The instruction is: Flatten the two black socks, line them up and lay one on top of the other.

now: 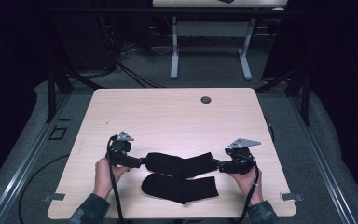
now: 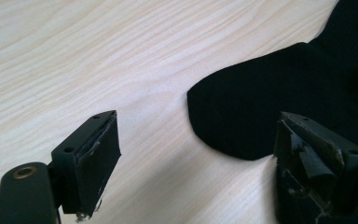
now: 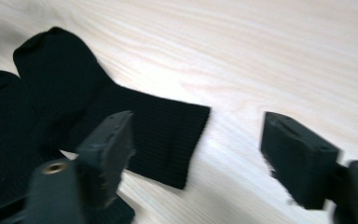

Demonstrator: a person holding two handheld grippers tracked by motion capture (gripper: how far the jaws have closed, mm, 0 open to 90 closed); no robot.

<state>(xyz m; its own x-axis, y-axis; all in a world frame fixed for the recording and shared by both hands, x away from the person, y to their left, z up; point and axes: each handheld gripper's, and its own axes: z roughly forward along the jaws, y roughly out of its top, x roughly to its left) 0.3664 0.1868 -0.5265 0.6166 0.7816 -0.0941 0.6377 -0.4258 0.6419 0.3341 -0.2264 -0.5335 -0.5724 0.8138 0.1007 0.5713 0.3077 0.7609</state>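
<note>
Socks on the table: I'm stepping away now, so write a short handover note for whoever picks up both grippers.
Left gripper: open, at the toe end of the upper black sock, nothing between its fingers.
Right gripper: open, at the cuff end of the same sock, holding nothing.
Things: the upper sock lies flat across the wooden table, bent at the heel. The lower black sock lies just nearer the person, and the two overlap around the middle.
Done: both grippers are lined up at the upper sock's ends.
Left: probably close on both ends, then pair or fold the socks.
</note>
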